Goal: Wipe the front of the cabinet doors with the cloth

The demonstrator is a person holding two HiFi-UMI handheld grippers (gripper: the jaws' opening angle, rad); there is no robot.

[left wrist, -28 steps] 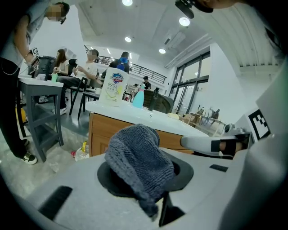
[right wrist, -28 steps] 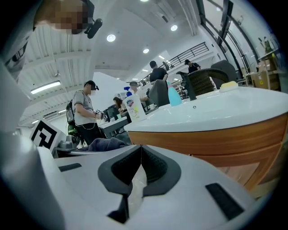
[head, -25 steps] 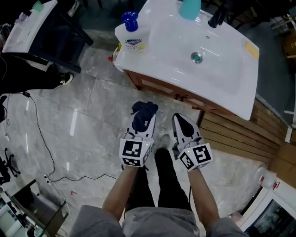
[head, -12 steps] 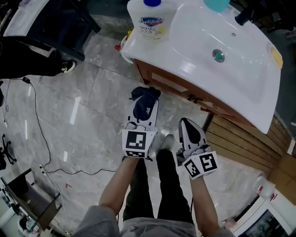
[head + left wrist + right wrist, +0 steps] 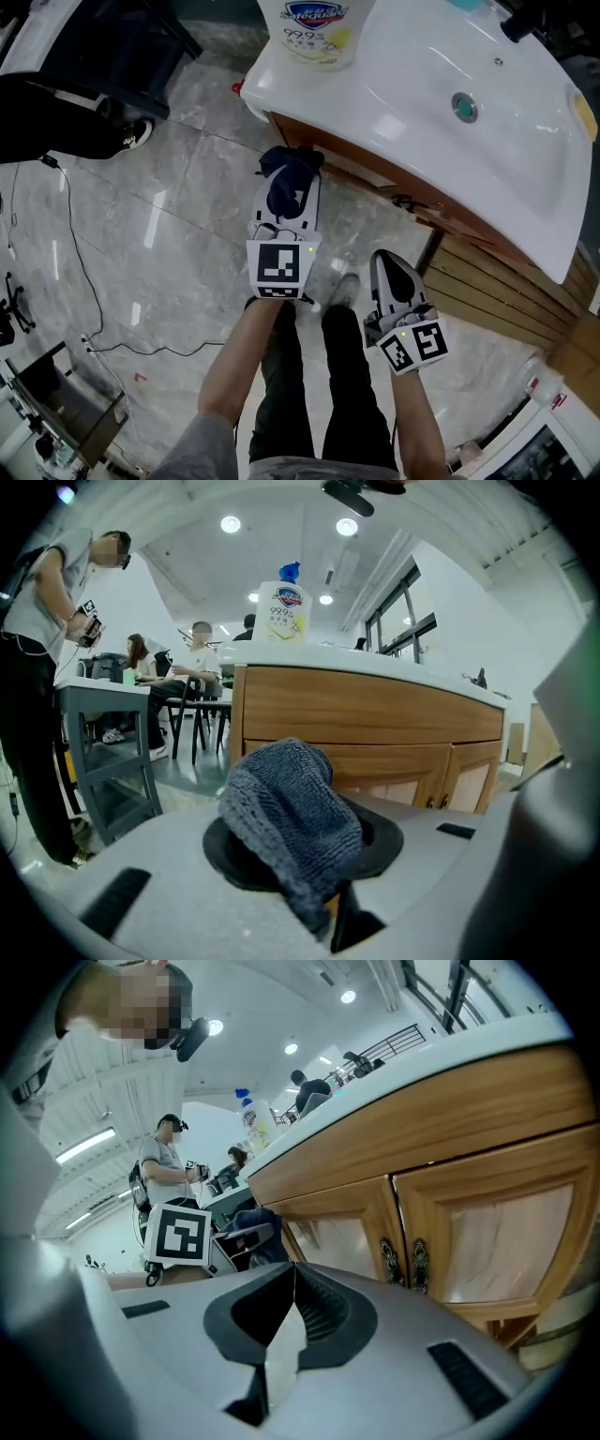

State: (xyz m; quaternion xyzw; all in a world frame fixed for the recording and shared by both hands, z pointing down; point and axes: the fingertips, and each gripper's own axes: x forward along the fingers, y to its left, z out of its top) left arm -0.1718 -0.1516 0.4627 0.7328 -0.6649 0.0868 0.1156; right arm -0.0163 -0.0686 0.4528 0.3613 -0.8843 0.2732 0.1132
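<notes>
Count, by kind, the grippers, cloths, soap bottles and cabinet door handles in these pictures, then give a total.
Grippers: 2, left gripper and right gripper
Cloth: 1
Soap bottle: 1
Door handles: 2
Total: 6

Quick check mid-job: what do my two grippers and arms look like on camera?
Both the left gripper and right gripper are pale grey shells tapering to a black-padded claw, each with a white cube bearing black square markers. Grey short sleeves; forearms bare.
</notes>
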